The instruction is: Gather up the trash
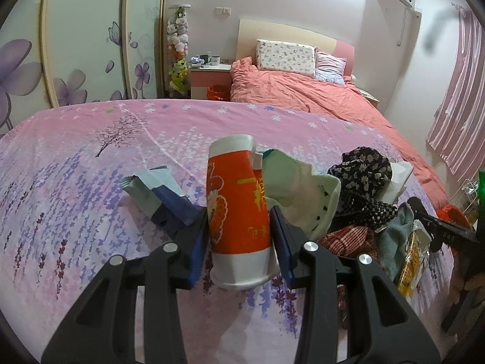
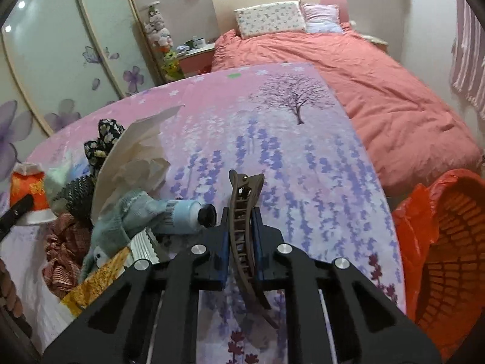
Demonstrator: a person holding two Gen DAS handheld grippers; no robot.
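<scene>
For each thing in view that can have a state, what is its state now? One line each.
left gripper: shut on the paper cup.
paper cup: squeezed, dented at its top.
right gripper: shut on the hair clip.
hair clip: closed, held lengthwise.
tube: capped, lying on its side.
basket: open, lined with an orange bag.

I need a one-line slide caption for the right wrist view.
Right gripper shut on a brown hair clip above the floral sheet, orange-lined basket at right.
</scene>
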